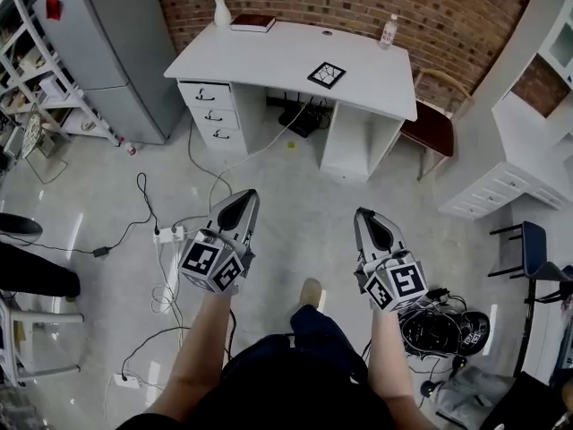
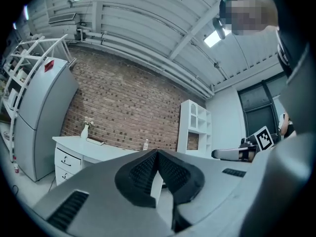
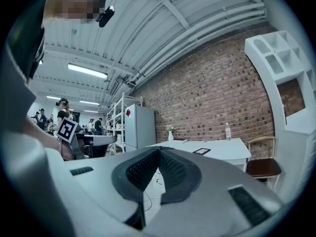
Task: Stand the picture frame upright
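Observation:
The picture frame [image 1: 327, 74] lies flat on the white desk [image 1: 269, 61], dark-rimmed with a pale face; in the right gripper view the picture frame [image 3: 201, 151] shows as a thin dark slab on the desktop. My left gripper [image 1: 249, 195] and right gripper [image 1: 361, 215] are held out level over the floor, well short of the desk. Both are shut with nothing between their jaws. In the left gripper view the left gripper [image 2: 157, 152] points at the desk and brick wall; the right gripper [image 3: 159, 150] does the same.
On the desk stand a white vase [image 1: 221, 12], a dark book [image 1: 252, 22] and a clear bottle [image 1: 388, 30]. A red-seated chair [image 1: 431, 131] stands right of it, a grey fridge [image 1: 116, 52] left. Cables and a power strip [image 1: 170, 234] lie on the floor.

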